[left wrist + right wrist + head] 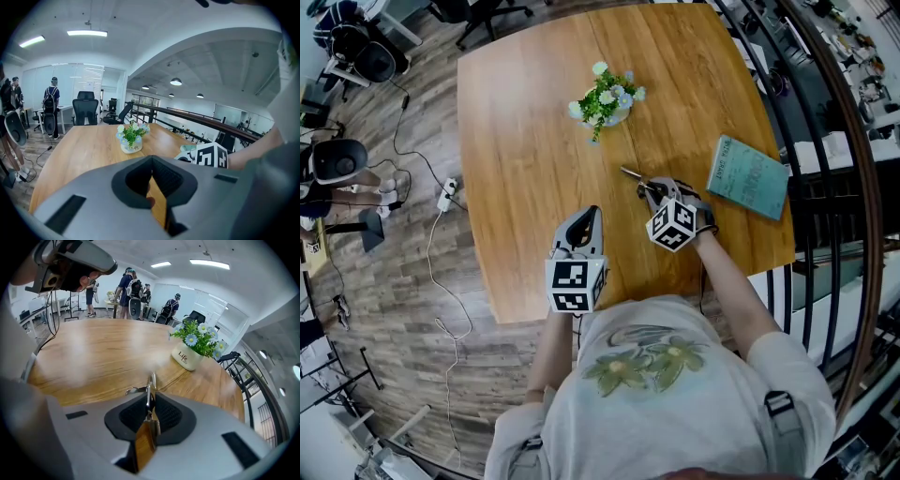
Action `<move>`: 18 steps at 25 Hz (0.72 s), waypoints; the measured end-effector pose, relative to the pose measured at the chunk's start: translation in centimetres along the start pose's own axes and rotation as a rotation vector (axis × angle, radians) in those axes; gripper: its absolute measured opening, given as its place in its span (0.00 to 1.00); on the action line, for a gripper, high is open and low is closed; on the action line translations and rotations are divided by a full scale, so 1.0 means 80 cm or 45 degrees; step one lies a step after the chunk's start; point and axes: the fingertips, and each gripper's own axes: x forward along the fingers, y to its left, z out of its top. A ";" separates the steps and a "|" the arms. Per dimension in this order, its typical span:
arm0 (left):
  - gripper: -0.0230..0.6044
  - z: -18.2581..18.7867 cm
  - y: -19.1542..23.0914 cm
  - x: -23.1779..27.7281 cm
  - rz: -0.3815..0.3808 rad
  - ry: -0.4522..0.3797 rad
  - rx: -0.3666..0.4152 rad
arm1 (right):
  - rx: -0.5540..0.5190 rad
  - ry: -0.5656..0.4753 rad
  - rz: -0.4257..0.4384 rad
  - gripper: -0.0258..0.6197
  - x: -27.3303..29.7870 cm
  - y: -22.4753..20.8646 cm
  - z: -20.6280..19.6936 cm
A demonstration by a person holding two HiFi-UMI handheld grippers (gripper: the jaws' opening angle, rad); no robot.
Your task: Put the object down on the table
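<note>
A slim metal tool (149,391) with a small side lever sticks forward from between the jaws of my right gripper (148,420). The jaws stand slightly apart and table wood shows beside the tool, so the pads do not press on it. In the head view the tool (632,174) lies low over the wooden table (525,122), just ahead of the right gripper (653,188). Whether it rests on the wood I cannot tell. My left gripper (585,223) hovers near the table's front edge; its jaws (157,199) are a narrow gap apart with nothing between them.
A white pot of flowers (607,99) stands at mid-table, beyond both grippers. A teal book (749,176) lies at the right edge. A railing runs along the right side. Office chairs, cables and several people are on the floor past the table's far and left sides.
</note>
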 end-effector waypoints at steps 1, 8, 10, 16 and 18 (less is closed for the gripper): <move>0.06 0.000 0.000 0.000 0.001 0.000 0.001 | -0.001 0.003 0.004 0.12 0.001 0.002 0.000; 0.06 -0.002 0.002 0.000 0.001 0.002 -0.006 | -0.016 0.013 0.024 0.15 0.007 0.013 -0.003; 0.06 -0.001 0.001 -0.001 0.002 -0.001 0.000 | -0.027 0.015 0.030 0.17 0.008 0.016 -0.004; 0.06 0.002 0.000 0.002 0.000 -0.009 0.008 | -0.059 0.028 0.040 0.22 0.017 0.025 -0.012; 0.06 0.002 0.001 0.002 0.001 -0.006 0.001 | -0.059 0.025 0.036 0.22 0.018 0.023 -0.012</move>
